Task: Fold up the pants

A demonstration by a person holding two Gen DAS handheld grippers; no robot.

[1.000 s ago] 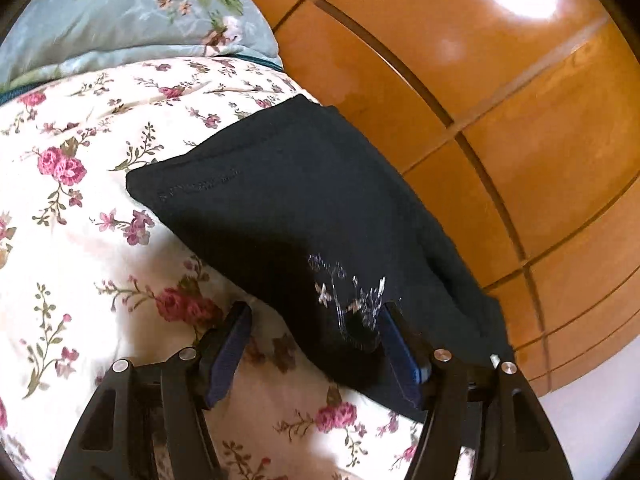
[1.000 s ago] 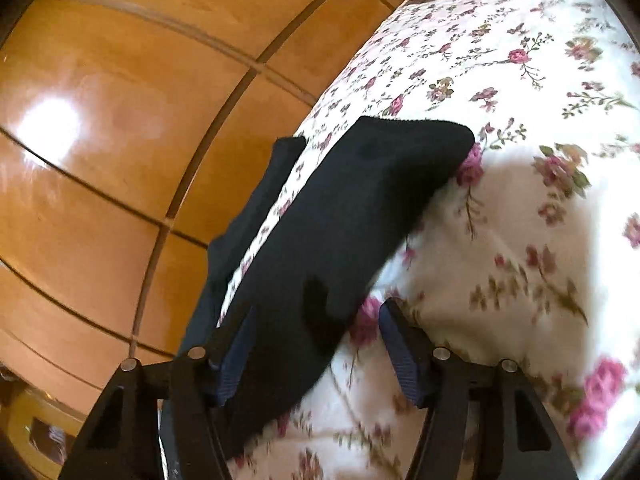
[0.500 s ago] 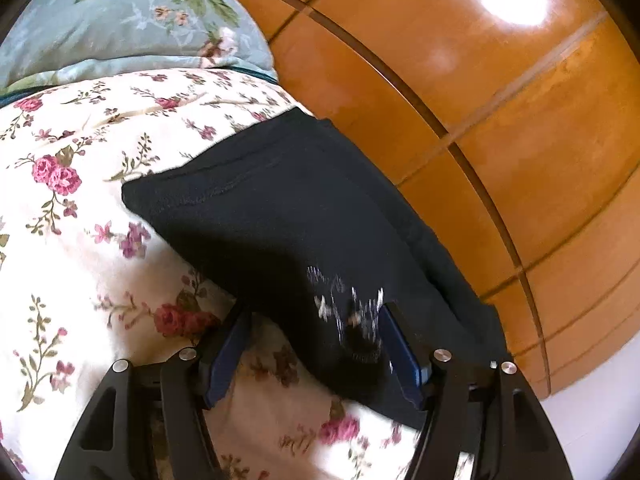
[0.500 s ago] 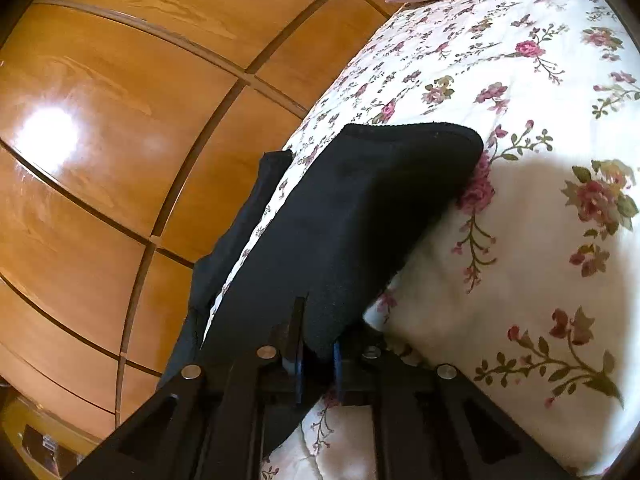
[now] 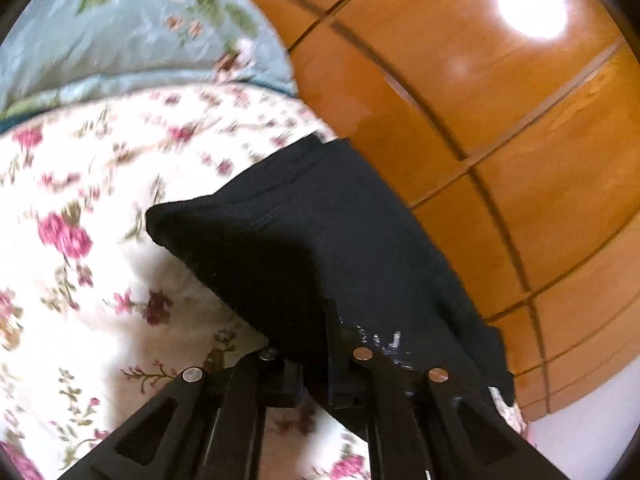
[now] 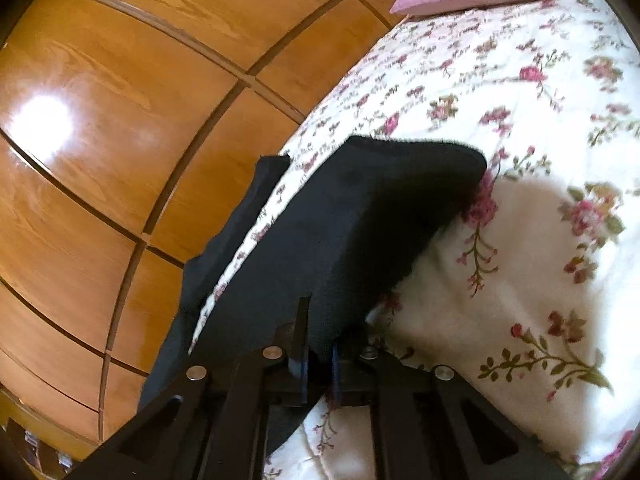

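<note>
Pinching the near edge of the black pants (image 5: pixel 320 248) with both the left gripper (image 5: pixel 316 364) and the right gripper (image 6: pixel 318 360) clamped tight on cloth, the person is just starting the fold, the pants lying along the flowered bedspread's (image 6: pixel 520 280) edge beside the wooden wardrobe (image 5: pixel 500 140).

Your two wrist views look down along their fingers, close over the bed (image 5: pixel 72 184), sharing black pants (image 6: pixel 360 216), wooden wall (image 5: pixel 500 128).

Black pants (image 5: pixel 320 240) on a cream, rose-patterned bedspread (image 6: pixel 540 280); seemingly blue floral pillow (image 5: pixel 120 32), orange wood panels (image 6: pixel 120 80).
</note>
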